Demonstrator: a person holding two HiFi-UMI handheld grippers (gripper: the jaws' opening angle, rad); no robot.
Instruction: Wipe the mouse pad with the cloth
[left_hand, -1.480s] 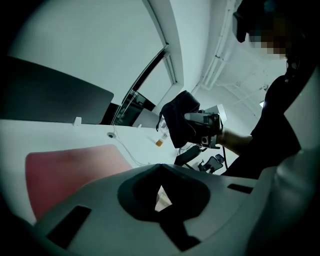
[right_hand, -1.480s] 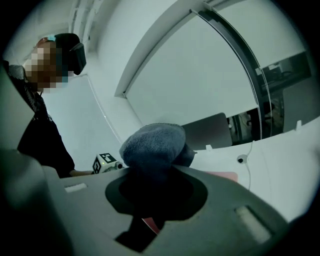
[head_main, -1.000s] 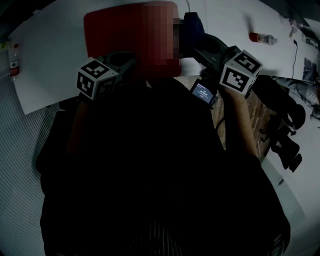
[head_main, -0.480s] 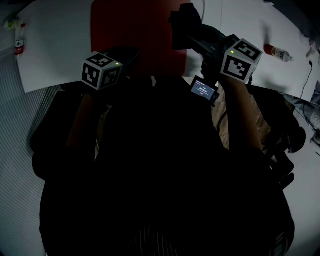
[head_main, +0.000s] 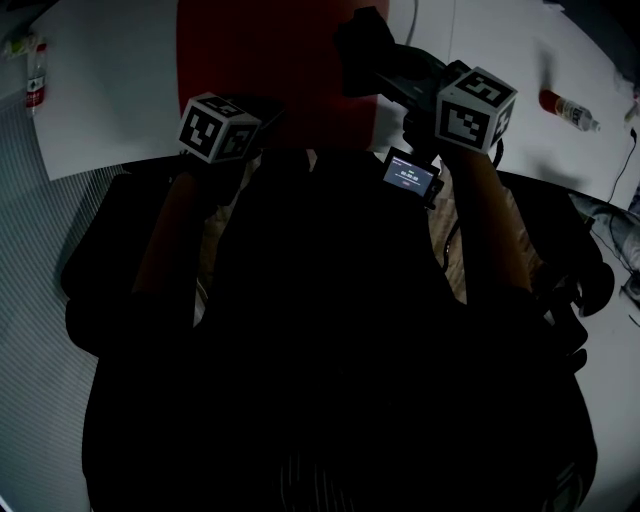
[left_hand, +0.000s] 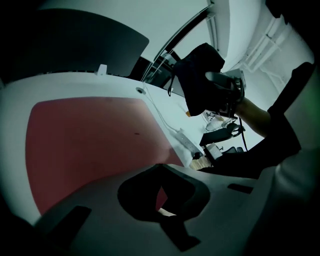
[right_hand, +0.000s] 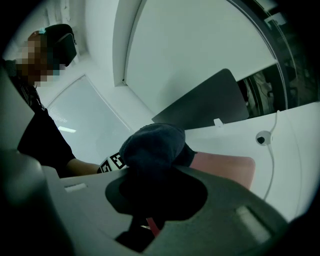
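My right gripper (head_main: 388, 68) is clamped on the bunched dark blue cloth (right_hand: 152, 145), above the right edge of the flat red rectangular mouse pad (head_main: 265, 60). The pad spreads leftward. My left gripper (head_main: 250, 110), jaws together and empty, hovers at its near edge.

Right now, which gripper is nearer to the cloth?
Right. The right gripper clamps the cloth itself; the left gripper sits apart from it, over the mouse pad's near edge.
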